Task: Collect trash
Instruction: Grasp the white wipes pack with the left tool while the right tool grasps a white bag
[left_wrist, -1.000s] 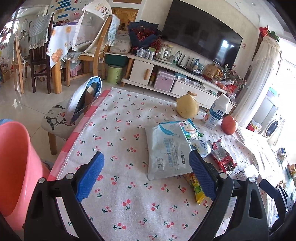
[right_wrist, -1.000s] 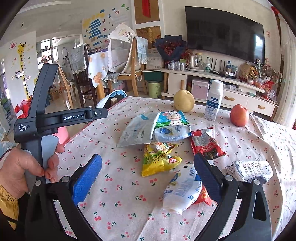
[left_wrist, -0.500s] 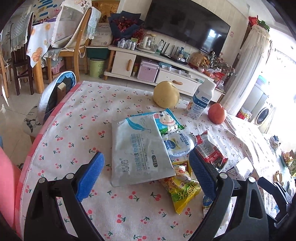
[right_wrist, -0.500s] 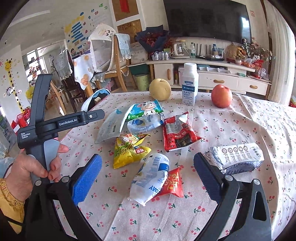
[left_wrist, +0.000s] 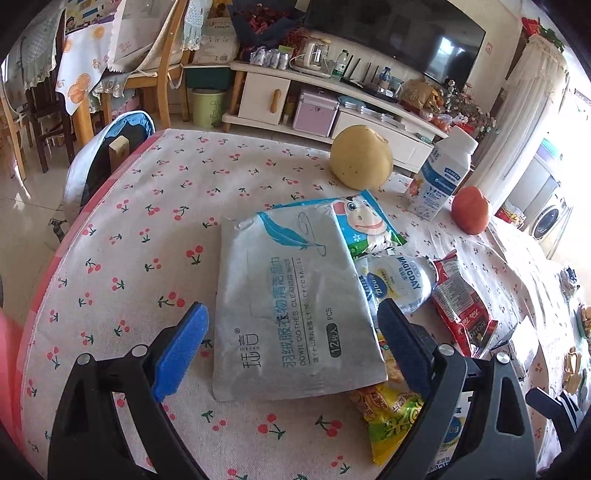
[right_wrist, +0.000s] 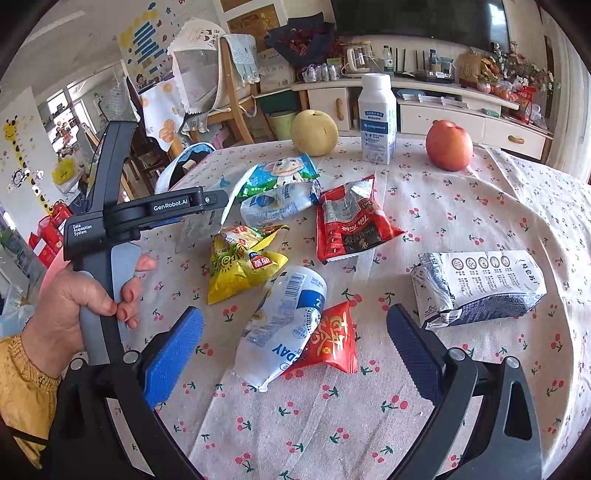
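Empty wrappers lie across the cherry-print tablecloth. A grey cleaning-wipes pack lies flat with its near end between the fingers of my open left gripper, which hangs just above it. Beside the pack are a green cow packet, a white pouch, a red wrapper and a yellow snack bag. My right gripper is open over another white pouch and a small red packet. A crushed white carton lies to its right.
A pear, a white milk bottle and an apple stand at the table's far side. A chair with a blue cushion is at the far left corner. A hand holds the left tool's handle.
Both grippers have moved forward over the table and lower toward the wrappers. The grey pack now sits between the left fingers, the white pouch between the right ones. Both stay open.
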